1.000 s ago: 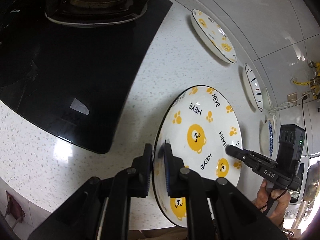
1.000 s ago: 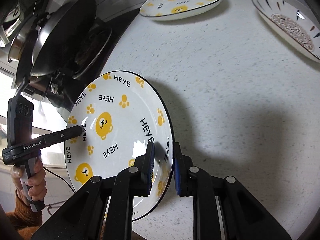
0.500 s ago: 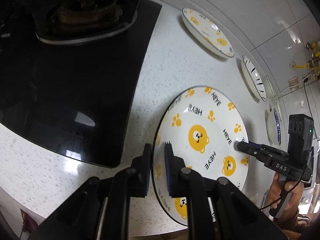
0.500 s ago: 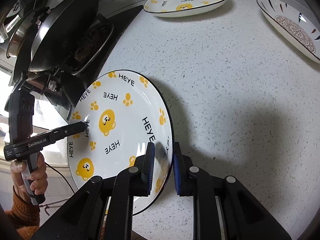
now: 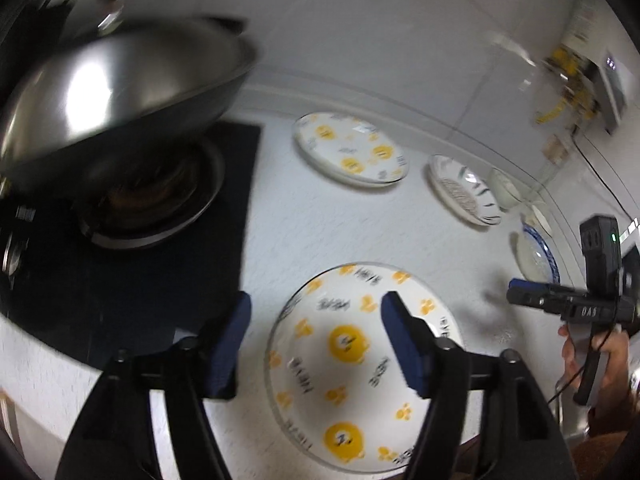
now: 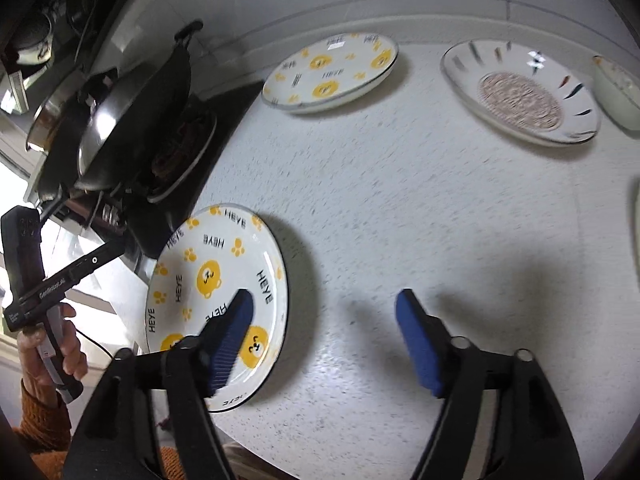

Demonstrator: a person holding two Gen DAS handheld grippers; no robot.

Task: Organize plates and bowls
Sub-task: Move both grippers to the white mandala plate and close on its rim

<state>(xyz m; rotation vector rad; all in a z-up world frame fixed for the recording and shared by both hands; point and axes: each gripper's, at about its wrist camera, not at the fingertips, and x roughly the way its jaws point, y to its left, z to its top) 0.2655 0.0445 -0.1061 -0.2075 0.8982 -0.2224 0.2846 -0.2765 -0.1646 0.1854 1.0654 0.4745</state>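
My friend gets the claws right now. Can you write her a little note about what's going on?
Left claw: jaws opening, nothing between them, above the near bear plate.
Right claw: jaws opening, holding nothing, beside that plate's rim.
Near bear plate lies flat on the counter by the stove; neither claw grips it.
Second bear plate, striped plate, a blue-rimmed dish and a bowl sit apart along the wall.
Done: no dishes stacked.
Left: gather matching plates, then the bowls.
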